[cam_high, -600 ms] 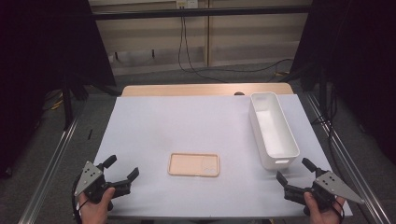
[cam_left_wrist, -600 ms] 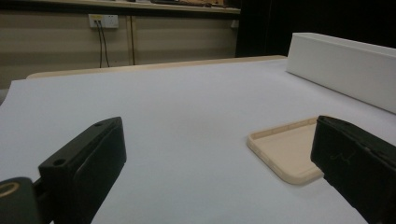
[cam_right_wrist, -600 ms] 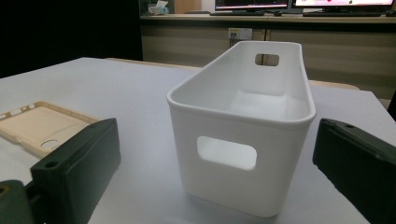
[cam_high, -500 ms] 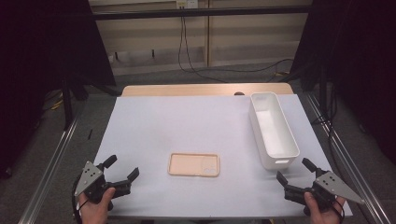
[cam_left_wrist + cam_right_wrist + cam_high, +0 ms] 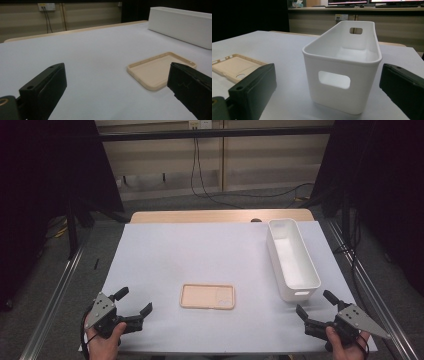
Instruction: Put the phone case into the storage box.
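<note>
One white sheet (image 5: pixel 210 255) covers the wooden table (image 5: pixel 220 216).

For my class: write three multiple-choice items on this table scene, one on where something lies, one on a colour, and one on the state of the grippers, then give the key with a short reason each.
1. Where does the phone case lie?
A. inside the bin
B. flat on the table, left of the bin
C. between a gripper's jaws

2. What colour is the bin?
A. white
B. black
C. blue

3. How do the left gripper and right gripper stand?
A. both shut on the case
B. one holds the bin
C. both open, holding nothing

Key: 1 B, the case rests on the white table apart from the bin. 2 A, its walls are white. 3 C, the jaws stand wide apart with nothing between.
</note>
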A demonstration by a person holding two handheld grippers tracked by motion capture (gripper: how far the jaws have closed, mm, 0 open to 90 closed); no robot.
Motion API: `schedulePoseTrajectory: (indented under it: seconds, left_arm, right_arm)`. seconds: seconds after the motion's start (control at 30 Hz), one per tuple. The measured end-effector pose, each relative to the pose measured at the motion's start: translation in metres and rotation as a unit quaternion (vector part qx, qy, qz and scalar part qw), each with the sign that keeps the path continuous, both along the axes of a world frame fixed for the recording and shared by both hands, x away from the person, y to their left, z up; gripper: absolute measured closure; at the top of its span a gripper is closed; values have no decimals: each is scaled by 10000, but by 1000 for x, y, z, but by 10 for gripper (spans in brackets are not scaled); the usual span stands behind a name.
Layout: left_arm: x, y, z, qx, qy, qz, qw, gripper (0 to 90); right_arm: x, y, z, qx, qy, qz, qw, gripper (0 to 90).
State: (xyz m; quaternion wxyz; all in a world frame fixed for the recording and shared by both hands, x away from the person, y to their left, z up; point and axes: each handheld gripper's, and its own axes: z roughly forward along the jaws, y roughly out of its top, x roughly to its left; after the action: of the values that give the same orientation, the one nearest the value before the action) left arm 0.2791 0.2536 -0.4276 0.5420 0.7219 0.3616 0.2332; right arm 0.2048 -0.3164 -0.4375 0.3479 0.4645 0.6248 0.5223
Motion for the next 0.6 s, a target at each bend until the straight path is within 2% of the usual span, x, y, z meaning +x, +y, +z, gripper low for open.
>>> schedulePoseTrajectory:
  seconds: [0.33,0.4,0.57,0.6]
  left_arm:
    - [3,-4,0,-102,233,-265,9993,31]
    - [5,-7,0,-86,295,-376,9988,33]
    - [9,-14,3,28,241,-478,9986,35]
    - [11,-15,3,14,292,-545,9981,37]
  right_arm:
    - [-6,3,2,-55,-28,28,10000,8]
    - [-6,3,2,-65,-19,23,10000,8]
    - [-6,2,2,-48,-30,19,10000,8]
    - [-6,1,2,-47,-25,20,10000,7]
